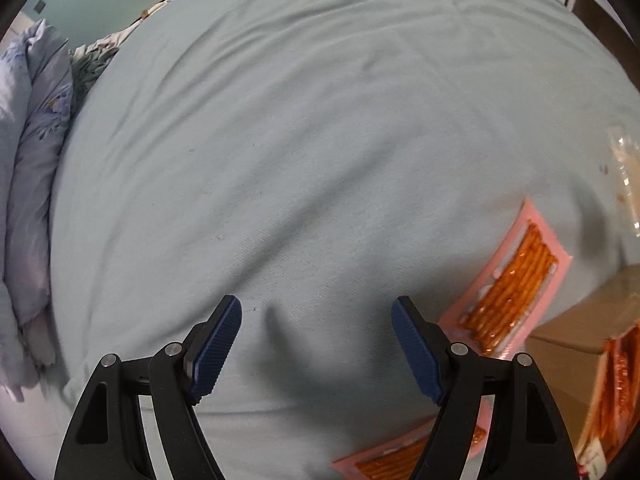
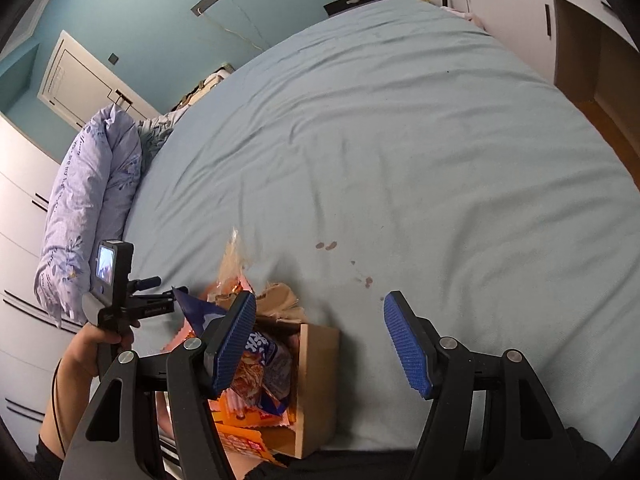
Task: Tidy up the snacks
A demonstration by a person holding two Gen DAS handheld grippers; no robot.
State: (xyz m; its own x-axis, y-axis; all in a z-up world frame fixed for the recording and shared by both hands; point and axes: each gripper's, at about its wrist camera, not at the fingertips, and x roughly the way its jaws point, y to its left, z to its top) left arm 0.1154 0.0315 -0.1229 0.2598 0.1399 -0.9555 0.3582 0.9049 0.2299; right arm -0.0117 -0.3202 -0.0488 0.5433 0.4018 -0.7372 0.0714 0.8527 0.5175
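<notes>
Pale blue bed (image 2: 400, 160), cardboard box (image 2: 318, 380) at lower centre, pink snack packs (image 1: 512, 276) lower right, folded quilt (image 2: 88, 200) at left

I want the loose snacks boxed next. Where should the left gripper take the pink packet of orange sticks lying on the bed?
Probably from above, across the pink packet's narrow width near its middle: it lies flat on the sheet, long and thin, to the right of the open left gripper.

pink snack packs (image 1: 510, 280): 2 | cardboard box (image 2: 318, 380): 1 | pillow (image 2: 86, 208): 1

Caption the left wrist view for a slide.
Open left gripper over the bed, pink snack packs lying beside it.
</notes>
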